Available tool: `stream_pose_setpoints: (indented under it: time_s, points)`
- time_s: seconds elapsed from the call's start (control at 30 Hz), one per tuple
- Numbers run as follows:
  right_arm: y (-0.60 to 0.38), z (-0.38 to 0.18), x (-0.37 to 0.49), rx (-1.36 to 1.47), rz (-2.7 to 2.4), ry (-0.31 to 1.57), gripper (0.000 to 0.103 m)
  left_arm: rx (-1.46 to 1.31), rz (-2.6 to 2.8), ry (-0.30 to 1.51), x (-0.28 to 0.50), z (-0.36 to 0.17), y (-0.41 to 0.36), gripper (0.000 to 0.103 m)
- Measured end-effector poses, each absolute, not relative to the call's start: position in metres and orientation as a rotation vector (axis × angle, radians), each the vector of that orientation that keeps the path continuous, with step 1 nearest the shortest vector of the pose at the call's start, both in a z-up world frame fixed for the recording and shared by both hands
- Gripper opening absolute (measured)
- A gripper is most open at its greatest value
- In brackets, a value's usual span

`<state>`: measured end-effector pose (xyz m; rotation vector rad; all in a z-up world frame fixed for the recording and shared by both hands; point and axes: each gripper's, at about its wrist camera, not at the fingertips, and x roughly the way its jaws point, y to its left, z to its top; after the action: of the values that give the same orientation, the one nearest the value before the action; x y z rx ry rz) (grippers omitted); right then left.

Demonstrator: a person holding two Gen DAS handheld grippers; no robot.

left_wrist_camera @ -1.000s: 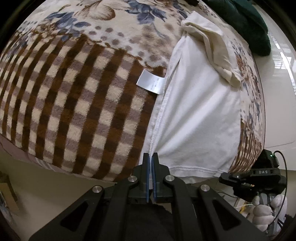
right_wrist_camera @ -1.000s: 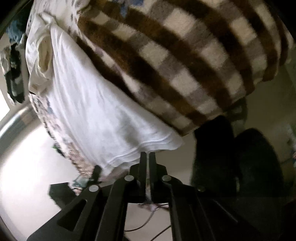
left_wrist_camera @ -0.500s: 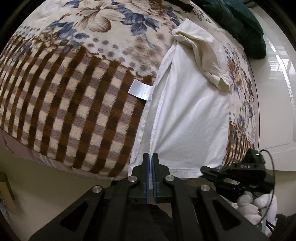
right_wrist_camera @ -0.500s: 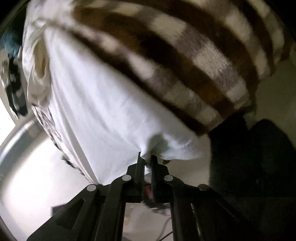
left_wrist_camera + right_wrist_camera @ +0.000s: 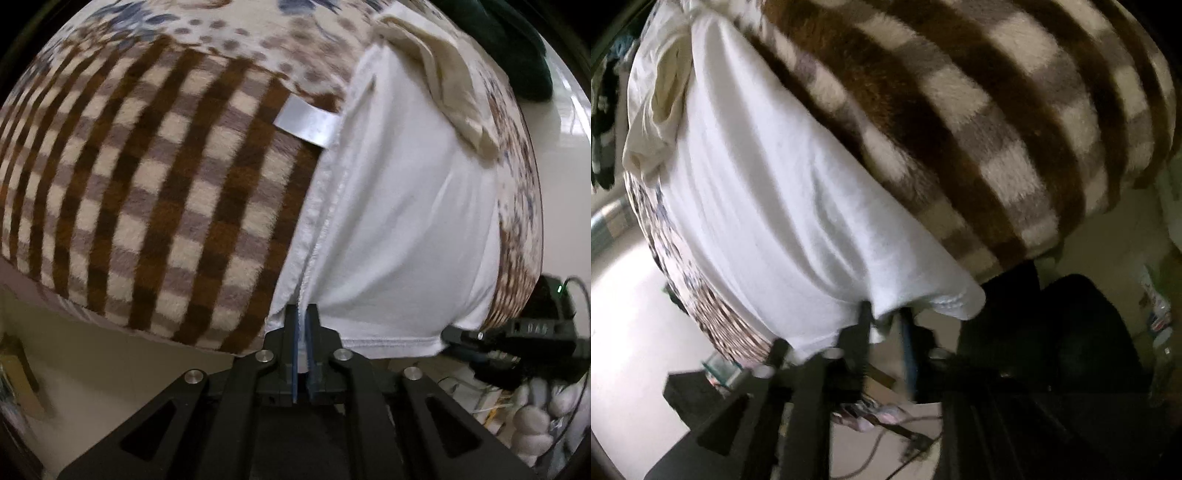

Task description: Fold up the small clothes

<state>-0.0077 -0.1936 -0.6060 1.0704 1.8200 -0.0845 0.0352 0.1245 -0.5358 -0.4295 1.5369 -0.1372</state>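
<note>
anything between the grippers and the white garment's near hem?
Nothing visible. The left gripper is already shut on the hem of the white garment; the right gripper is open with the hem's other corner between its fingers. The cream cloth lies at the far end.

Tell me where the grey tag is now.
In the left wrist view, the tag lies on the checked blanket, left of the white shirt.

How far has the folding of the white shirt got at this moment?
Done: the white shirt lies spread lengthwise on the checked blanket, one long side apparently turned in. In hand: the left gripper is shut on the hem corner; the right gripper stands open at the hem's other end. Left: the end-to-end folds, and the cream garment near the collar looks unfolded.
</note>
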Motion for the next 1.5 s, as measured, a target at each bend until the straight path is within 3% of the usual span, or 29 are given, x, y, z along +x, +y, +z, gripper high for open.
stream_pose_setpoints:
  time_s: [0.07,0.1,0.17,0.23,0.47,0.6,0.63,0.67,0.77,1.17,1.5]
  points:
    - [-0.197,-0.598,-0.009,1.009,-0.033,1.833,0.04,-0.47,-0.119,1.517,0.034,-0.527,0.134,0.005]
    - [-0.197,-0.593,-0.01,0.979,-0.008,1.833,0.041,-0.49,-0.115,1.498,0.033,-0.522,0.139,0.007]
    - [-0.199,-0.575,-0.008,0.888,0.048,1.798,0.041,-0.532,-0.126,1.467,0.033,-0.518,0.147,0.03]
    - [-0.205,-0.561,-0.008,0.766,0.039,1.743,0.041,-0.561,-0.143,1.466,0.035,-0.525,0.149,0.039]
    - [-0.237,-0.564,-0.006,0.713,-0.029,1.67,0.042,-0.516,-0.248,1.517,0.045,-0.55,0.124,0.039]
    - [-0.25,-0.588,-0.004,0.718,0.041,1.677,0.042,-0.405,-0.255,1.516,0.046,-0.55,0.109,0.039]
    - [-0.25,-0.593,-0.005,0.746,0.064,1.692,0.042,-0.388,-0.261,1.505,0.045,-0.548,0.107,0.033]
    - [-0.249,-0.598,-0.006,0.789,0.081,1.704,0.041,-0.372,-0.263,1.496,0.044,-0.546,0.105,0.014]
    - [-0.247,-0.595,-0.009,0.816,0.08,1.674,0.007,-0.353,-0.282,1.474,0.042,-0.535,0.096,0.006]
    - [-0.269,-0.504,0.007,0.895,0.189,1.507,0.005,-0.7,-0.317,1.379,0.072,-0.464,0.122,0.005]
    - [-0.285,-0.451,0.151,0.855,0.217,1.254,0.005,-0.853,-0.371,1.176,0.226,-0.433,0.118,0.005]
